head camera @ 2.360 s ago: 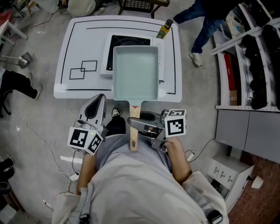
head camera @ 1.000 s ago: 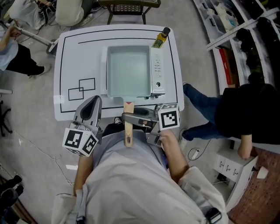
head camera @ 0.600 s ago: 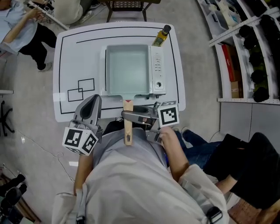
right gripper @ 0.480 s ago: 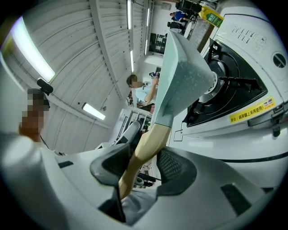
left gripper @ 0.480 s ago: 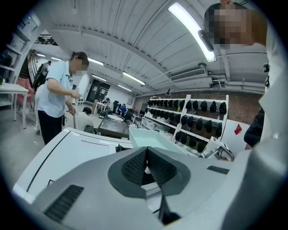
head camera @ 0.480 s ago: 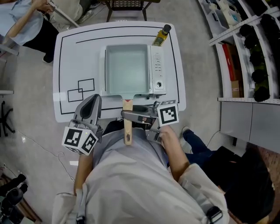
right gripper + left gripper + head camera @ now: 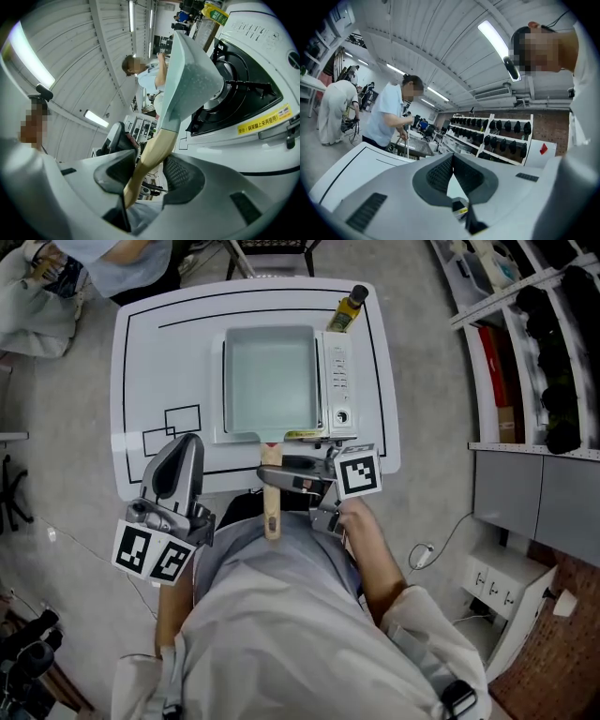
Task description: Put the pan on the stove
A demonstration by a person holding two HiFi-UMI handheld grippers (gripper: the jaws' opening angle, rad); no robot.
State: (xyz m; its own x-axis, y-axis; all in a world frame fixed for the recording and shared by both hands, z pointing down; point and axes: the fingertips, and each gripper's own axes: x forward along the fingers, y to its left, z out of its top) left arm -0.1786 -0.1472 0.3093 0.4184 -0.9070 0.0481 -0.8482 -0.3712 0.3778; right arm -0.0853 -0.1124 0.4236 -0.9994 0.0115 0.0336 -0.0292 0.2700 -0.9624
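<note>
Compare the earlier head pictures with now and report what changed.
The pan moved away from the person. Earlier it overhung the stove's near edge with the burner showing; now it covers the stove. The right gripper stays clamped on the wooden handle. The left gripper stays shut and empty, and the bottle keeps its place at the stove's far corner.

Pan (image 7: 270, 381) is coated inside in a pale, matt, faintly speckled finish; its handle (image 7: 272, 517) is made of smooth light wood. Stove (image 7: 337, 381) casing is finished in glossy white, w/ a black metal grate (image 7: 248, 86). Table (image 7: 141, 362) top is seen as smooth white, slight sheen. Right gripper (image 7: 150, 157) shell is moulded in matt grey plastic; pads (image 7: 180, 176) are ribbed, dark.
</note>
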